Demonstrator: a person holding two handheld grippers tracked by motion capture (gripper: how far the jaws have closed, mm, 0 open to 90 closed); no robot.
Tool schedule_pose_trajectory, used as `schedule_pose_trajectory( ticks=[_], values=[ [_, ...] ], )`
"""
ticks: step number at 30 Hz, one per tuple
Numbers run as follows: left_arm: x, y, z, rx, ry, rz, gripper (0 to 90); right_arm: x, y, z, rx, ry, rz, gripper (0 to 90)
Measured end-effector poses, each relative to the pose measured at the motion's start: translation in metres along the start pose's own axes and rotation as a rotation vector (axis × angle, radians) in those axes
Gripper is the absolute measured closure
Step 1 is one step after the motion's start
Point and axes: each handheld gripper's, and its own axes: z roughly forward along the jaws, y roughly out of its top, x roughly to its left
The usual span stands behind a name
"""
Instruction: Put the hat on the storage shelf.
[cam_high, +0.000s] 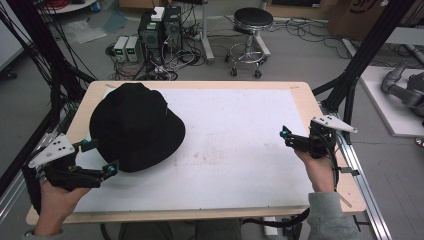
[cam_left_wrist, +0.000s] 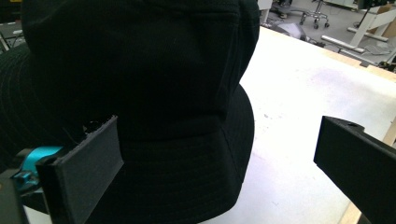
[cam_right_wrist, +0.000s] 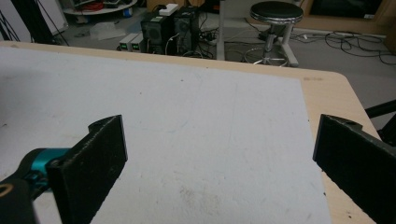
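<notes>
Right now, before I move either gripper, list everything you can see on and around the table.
Bucket hat: one, black, left part of the table.
Sheet: one, white, covering most of the tabletop.
Table: one, light wood.
Stool: one, black seat, floor beyond the table.
Computer towers: two, dark, floor beyond the table, cables around them.
Left gripper: one, black, jaws open, at the hat's near-left brim.
Right gripper: one, black, jaws open, over the table's right edge, holding nothing.
</notes>
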Motion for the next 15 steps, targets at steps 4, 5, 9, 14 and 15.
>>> schedule_pose_trajectory(
  ticks=[4,5,9,14,15],
  values=[
    [0.0,-0.001,0.001,0.0,0.001,-0.005,1.7,-0.003,-0.012,-0.003,-0.007,-0.014,0.017,2.6],
    [0.0,-0.001,0.001,0.001,0.002,-0.004,1.7,-0.003,-0.012,-0.003,-0.007,-0.014,0.017,2.6],
    [0.001,-0.002,0.002,0.004,0.006,-0.005,1.8,-0.002,-0.021,-0.006,-0.013,-0.021,0.024,2.6],
    [0.001,-0.002,0.002,0.005,0.011,-0.004,1.8,-0.001,-0.026,-0.007,-0.022,-0.019,0.032,2.6],
    [0.001,-0.002,0.002,0.007,0.013,-0.006,1.7,0.0,-0.027,-0.007,-0.025,-0.018,0.035,2.6]
  ],
)
